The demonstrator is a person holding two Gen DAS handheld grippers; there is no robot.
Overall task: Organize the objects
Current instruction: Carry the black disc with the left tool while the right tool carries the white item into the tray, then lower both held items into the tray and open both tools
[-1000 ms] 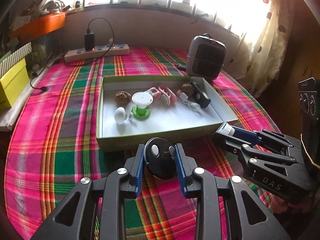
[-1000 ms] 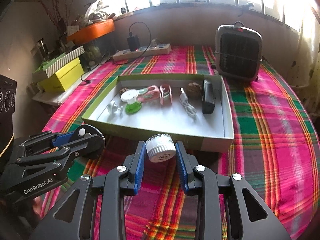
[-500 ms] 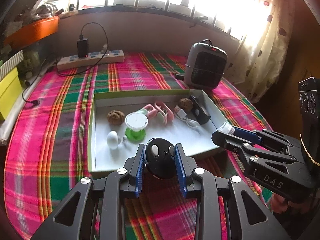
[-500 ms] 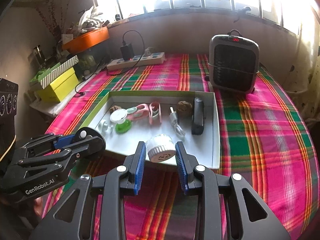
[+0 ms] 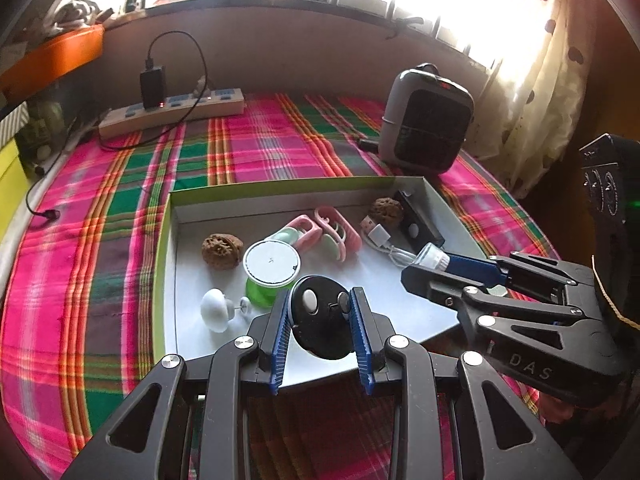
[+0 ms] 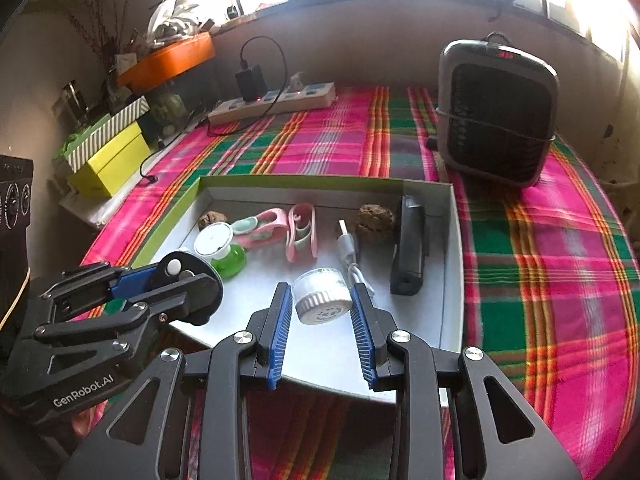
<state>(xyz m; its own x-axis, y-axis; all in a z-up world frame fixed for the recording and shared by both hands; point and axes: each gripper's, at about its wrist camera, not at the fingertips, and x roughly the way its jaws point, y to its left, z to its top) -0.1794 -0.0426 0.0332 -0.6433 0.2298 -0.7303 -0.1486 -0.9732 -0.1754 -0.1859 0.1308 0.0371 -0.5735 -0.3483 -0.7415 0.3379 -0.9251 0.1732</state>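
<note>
My left gripper (image 5: 320, 312) is shut on a black round disc (image 5: 322, 330) and holds it over the front of the green-rimmed tray (image 5: 162, 248). My right gripper (image 6: 322, 304) is shut on a small white round jar (image 6: 322, 302), also over the tray's front (image 6: 454, 280). Each gripper shows in the other's view: the right one (image 5: 432, 258) to the right, the left one (image 6: 180, 276) to the left. In the tray lie two walnuts (image 5: 222, 250), a green spool (image 5: 270, 276), pink clips (image 5: 320, 234), a white knob (image 5: 216, 314), a white cable (image 5: 380, 238) and a black bar (image 6: 410, 254).
A grey heater (image 6: 496, 114) stands behind the tray at the right. A power strip (image 5: 172, 114) with a black charger lies at the back left. Yellow and striped boxes (image 6: 106, 152) sit at the left table edge. The table wears a plaid cloth (image 6: 540, 260).
Both grippers have moved forward from in front of the tray to over its front part, each still holding its object.
</note>
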